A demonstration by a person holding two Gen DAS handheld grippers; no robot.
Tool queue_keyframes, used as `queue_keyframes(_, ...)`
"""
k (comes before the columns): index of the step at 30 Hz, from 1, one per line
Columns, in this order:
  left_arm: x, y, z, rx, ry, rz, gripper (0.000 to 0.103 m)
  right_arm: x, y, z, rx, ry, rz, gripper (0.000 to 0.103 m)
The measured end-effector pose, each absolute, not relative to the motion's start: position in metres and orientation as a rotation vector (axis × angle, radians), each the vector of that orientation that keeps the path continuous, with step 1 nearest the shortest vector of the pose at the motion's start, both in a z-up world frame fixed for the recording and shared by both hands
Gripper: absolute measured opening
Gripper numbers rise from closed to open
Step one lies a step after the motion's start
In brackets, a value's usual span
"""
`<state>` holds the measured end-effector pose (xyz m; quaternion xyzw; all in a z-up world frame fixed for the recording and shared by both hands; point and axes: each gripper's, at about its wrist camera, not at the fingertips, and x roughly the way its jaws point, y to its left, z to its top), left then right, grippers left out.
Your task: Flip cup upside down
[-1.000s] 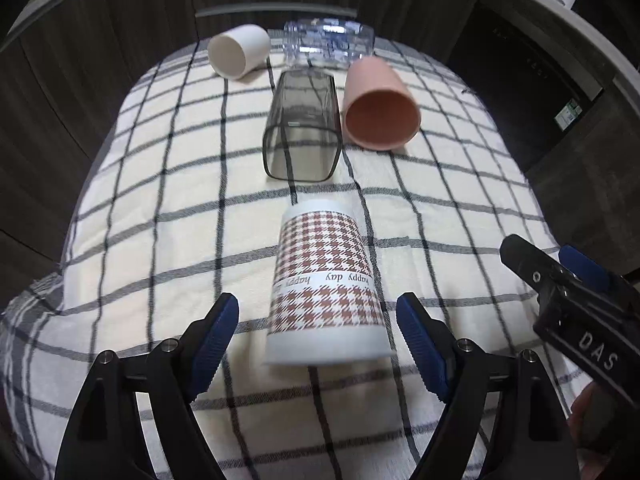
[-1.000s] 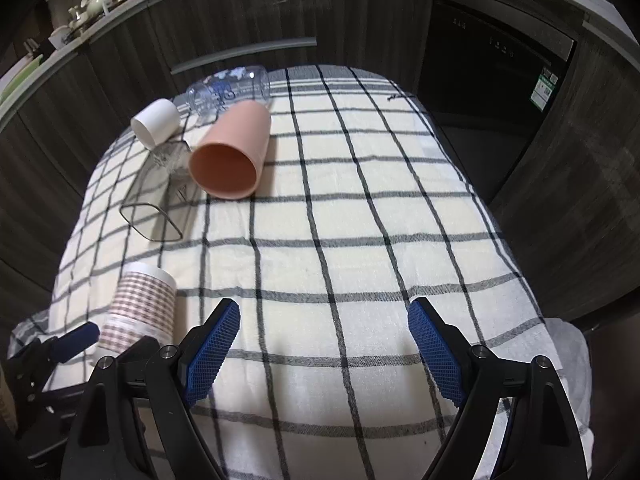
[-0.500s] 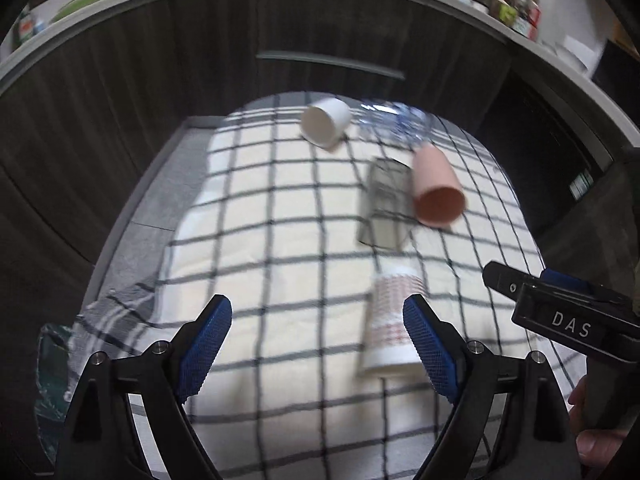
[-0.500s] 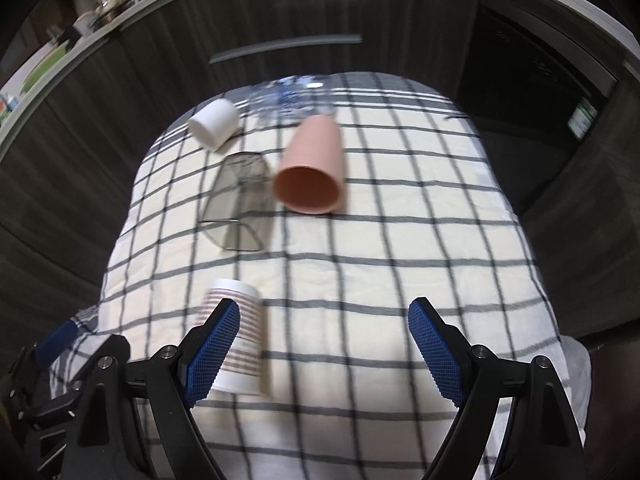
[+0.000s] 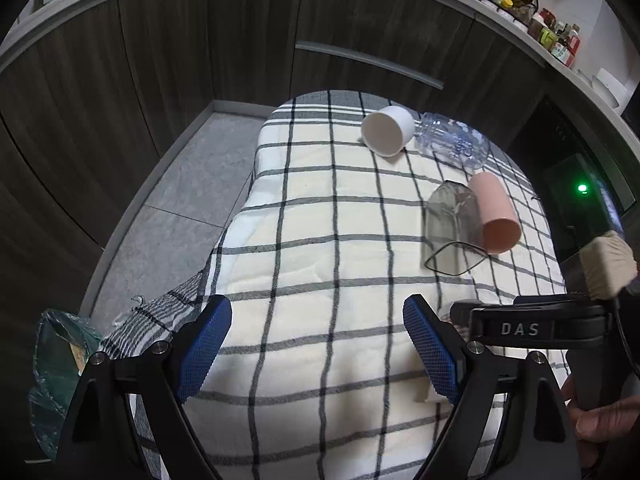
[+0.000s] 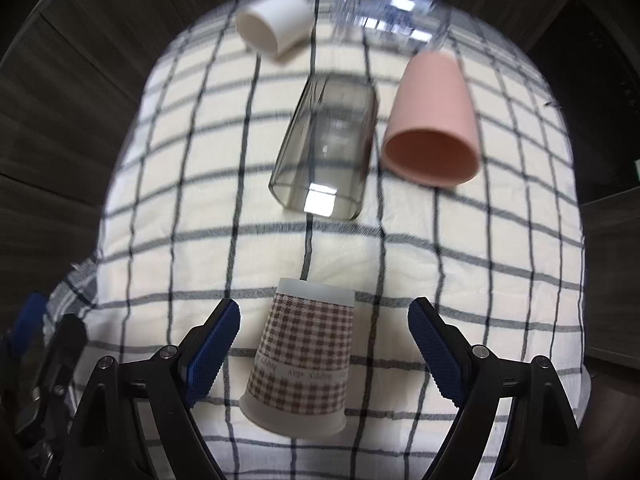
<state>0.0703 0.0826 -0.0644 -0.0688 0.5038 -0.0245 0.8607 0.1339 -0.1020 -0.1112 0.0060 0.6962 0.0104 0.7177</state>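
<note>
A white cup with a brown houndstooth band (image 6: 304,364) stands upside down on the checked cloth, between the open jaws of my right gripper (image 6: 325,352), which does not touch it. In the left wrist view only a sliver of it (image 5: 430,394) shows behind the right finger. My left gripper (image 5: 318,346) is open and empty, over bare cloth to the left of the cup. The right gripper's body (image 5: 536,328) shows at the right of that view.
Lying on their sides farther back are a smoky clear cup (image 6: 326,152), a pink cup (image 6: 434,120), a small white cup (image 6: 274,24) and a clear plastic bottle (image 6: 392,8). The checked cloth (image 6: 460,264) covers a small table. Dark cabinets (image 5: 240,32) stand behind, and floor (image 5: 180,208) lies to the left.
My left gripper has pulled back and swung left off the houndstooth cup. My right gripper has moved left and down so that the cup sits between its jaws.
</note>
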Motion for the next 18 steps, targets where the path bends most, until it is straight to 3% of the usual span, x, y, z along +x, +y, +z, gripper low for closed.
queue_keyframes(6,0.081,0.087,-0.078,-0.154,1.094,-0.060,0.088,0.145,-0.093,-0.145,-0.003,1.713,0.025,0.082)
queue_keyframes(9,0.084,0.088,-0.083,-0.156,1.103,-0.062,0.088,0.146,-0.092,-0.158,0.009,1.770,0.030,0.074)
queue_keyframes(11,0.085,0.089,-0.086,-0.156,1.109,-0.060,0.088,0.147,-0.090,-0.167,0.025,1.799,0.032,0.063)
queue_keyframes(18,0.084,0.084,-0.087,-0.138,1.113,-0.056,0.088,0.140,-0.095,-0.156,0.060,1.727,0.046,0.059)
